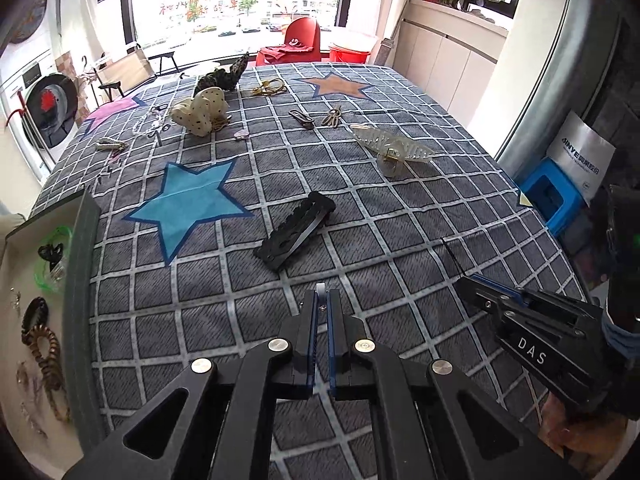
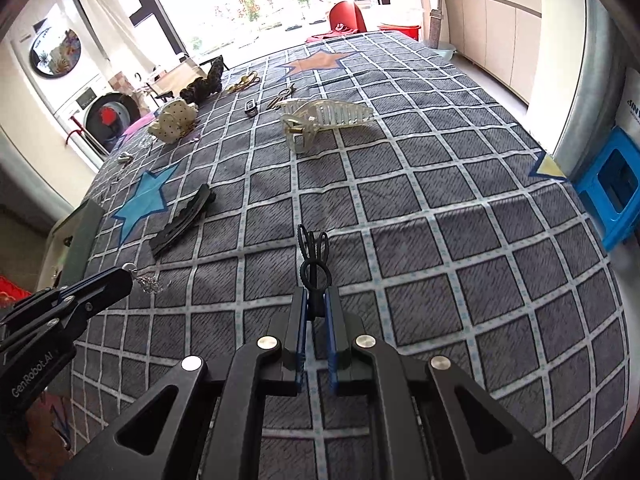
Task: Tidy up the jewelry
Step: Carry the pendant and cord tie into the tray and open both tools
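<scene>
Gripping black clip [image 2: 315, 258], tray [image 1: 80, 240] cropped

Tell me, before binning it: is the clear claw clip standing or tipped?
Tipped: the clear clip lies on its side on the cloth, teeth pointing sideways.

Grey checked cloth [image 1: 400, 216] with blue star [image 1: 188, 204], black hair clip [image 1: 296, 230].
</scene>
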